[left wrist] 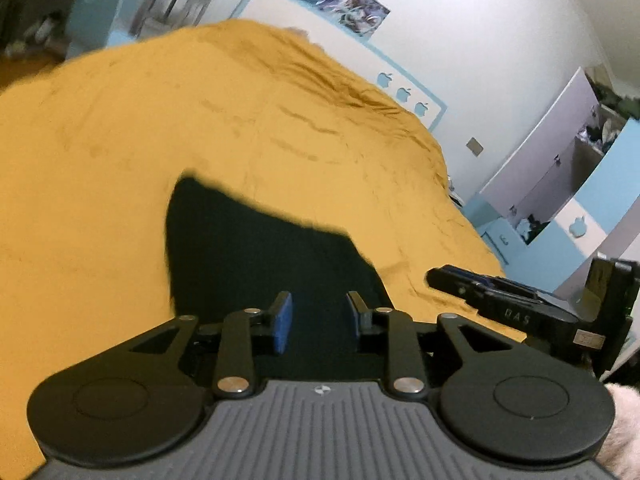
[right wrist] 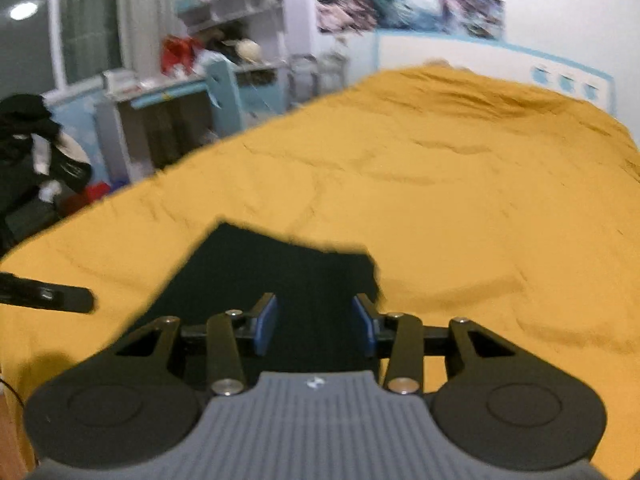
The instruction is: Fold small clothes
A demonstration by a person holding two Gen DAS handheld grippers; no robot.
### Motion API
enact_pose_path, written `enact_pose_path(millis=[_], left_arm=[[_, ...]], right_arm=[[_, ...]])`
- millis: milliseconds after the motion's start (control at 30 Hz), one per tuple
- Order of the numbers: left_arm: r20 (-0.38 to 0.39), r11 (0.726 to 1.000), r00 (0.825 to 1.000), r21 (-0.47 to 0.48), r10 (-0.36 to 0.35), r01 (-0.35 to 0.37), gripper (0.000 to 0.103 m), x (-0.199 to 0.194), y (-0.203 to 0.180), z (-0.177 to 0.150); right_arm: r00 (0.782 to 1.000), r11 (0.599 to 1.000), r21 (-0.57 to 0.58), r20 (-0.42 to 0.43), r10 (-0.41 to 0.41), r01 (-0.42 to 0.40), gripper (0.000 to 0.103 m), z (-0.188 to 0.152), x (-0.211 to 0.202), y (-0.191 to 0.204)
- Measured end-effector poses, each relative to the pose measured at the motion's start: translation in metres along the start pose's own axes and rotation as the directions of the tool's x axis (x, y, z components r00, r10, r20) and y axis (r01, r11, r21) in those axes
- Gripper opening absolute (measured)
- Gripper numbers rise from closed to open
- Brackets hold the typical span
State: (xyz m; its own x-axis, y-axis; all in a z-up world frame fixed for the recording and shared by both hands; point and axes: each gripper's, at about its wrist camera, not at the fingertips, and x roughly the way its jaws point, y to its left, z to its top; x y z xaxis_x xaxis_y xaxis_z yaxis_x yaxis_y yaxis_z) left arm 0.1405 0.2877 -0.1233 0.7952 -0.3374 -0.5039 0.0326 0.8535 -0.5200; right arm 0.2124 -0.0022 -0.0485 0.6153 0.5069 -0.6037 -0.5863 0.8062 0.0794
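A small black garment (left wrist: 248, 240) lies flat on a mustard-yellow bed cover (left wrist: 120, 140). My left gripper (left wrist: 319, 300) hovers over the garment's near edge, its blue pads apart and no cloth pinched between them. My right gripper (left wrist: 434, 278) reaches in from the right, over the bare cover beside the garment. In the right wrist view the same garment (right wrist: 260, 272) lies on the cover (right wrist: 440, 200), and the right gripper (right wrist: 315, 304) stands open over its near right part. The left gripper (right wrist: 86, 300) shows at the left edge. Both views are blurred.
A white headboard (left wrist: 404, 94) with blue trim stands at the bed's far end. Cabinets (left wrist: 560, 184) line the right wall. A cluttered desk and shelves (right wrist: 180, 112) and a pile of dark clothes (right wrist: 28, 136) stand left of the bed. A pale fuzzy sleeve (left wrist: 624, 420) shows at the lower right.
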Motion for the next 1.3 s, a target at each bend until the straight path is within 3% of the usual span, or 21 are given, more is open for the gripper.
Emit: enact_pose_path(millis=[133,233,367,400,433,533,633,733,833,933,1033,1100,1200,1300], left_arm=[[0.038,1.000,0.999,0.003,-0.008,0.008,0.032,0.050,0.018,0.029],[0.020,0.999,1.000,-0.023,0.024,-0.023,0.032,0.092,0.037,0.042],[-0.065,0.983,0.981,-0.008,0.183,-0.184,0.032,0.135,0.067,0.037],[-0.099,0.974,0.970,-0.017,0.222,-0.225,0.027,0.144,0.075,0.033],[-0.129,0.971,0.964,-0.027,0.231,-0.237,0.022,0.150,0.086,0.027],[-0.119,0.977,0.976,-0.091,0.181,-0.192,0.021,0.145,0.102,0.015],[-0.089,0.974,0.978,-0.112,0.187,-0.196,0.022,0.121,0.090,0.021],[-0.043,0.987,0.987,-0.047,0.153,-0.155,0.027,0.078,0.061,0.021],[-0.052,0.982,0.981,0.046,0.187,-0.184,0.038,0.033,0.020,-0.001],[-0.046,0.971,0.973,0.087,0.226,-0.222,0.053,-0.005,-0.021,-0.037],[-0.029,0.982,0.984,0.066,0.177,-0.175,0.057,-0.034,-0.047,-0.072],[-0.048,0.987,0.987,0.043,0.155,-0.153,0.058,-0.039,-0.058,-0.095],[-0.062,0.983,0.982,0.029,0.181,-0.179,0.058,-0.038,-0.057,-0.113],[-0.087,0.987,0.983,-0.016,0.161,-0.163,0.058,-0.032,-0.046,-0.114]], right_arm=[[0.993,0.996,0.012,-0.084,0.085,-0.084,0.037,0.017,0.072,-0.011],[0.986,0.997,0.047,-0.157,0.063,-0.056,0.037,0.016,0.119,-0.022],[0.975,1.000,0.015,-0.221,-0.007,0.011,0.037,0.005,0.161,-0.032],[0.974,1.000,0.018,-0.226,-0.008,0.012,0.037,0.002,0.166,-0.035],[0.973,1.000,0.014,-0.230,-0.011,0.014,0.037,0.001,0.170,-0.037],[0.974,1.000,-0.010,-0.226,-0.019,0.017,0.037,-0.007,0.179,-0.038],[0.977,1.000,0.017,-0.214,-0.009,0.014,0.037,-0.003,0.168,-0.042],[0.986,0.999,0.035,-0.167,0.000,0.006,0.042,0.002,0.128,-0.040],[0.993,0.999,0.024,-0.110,0.037,-0.034,0.048,0.000,0.071,-0.029],[0.991,0.999,0.000,-0.121,0.047,-0.048,0.054,-0.016,0.025,-0.010],[0.986,0.997,0.007,-0.152,0.073,-0.072,0.053,-0.042,-0.009,0.007],[0.985,0.999,-0.006,-0.166,0.052,-0.054,0.054,-0.063,-0.024,0.018],[0.977,0.999,-0.022,-0.211,0.020,-0.025,0.054,-0.091,-0.033,0.028],[0.966,0.998,-0.051,-0.257,-0.034,0.021,0.056,-0.114,-0.033,0.033]])
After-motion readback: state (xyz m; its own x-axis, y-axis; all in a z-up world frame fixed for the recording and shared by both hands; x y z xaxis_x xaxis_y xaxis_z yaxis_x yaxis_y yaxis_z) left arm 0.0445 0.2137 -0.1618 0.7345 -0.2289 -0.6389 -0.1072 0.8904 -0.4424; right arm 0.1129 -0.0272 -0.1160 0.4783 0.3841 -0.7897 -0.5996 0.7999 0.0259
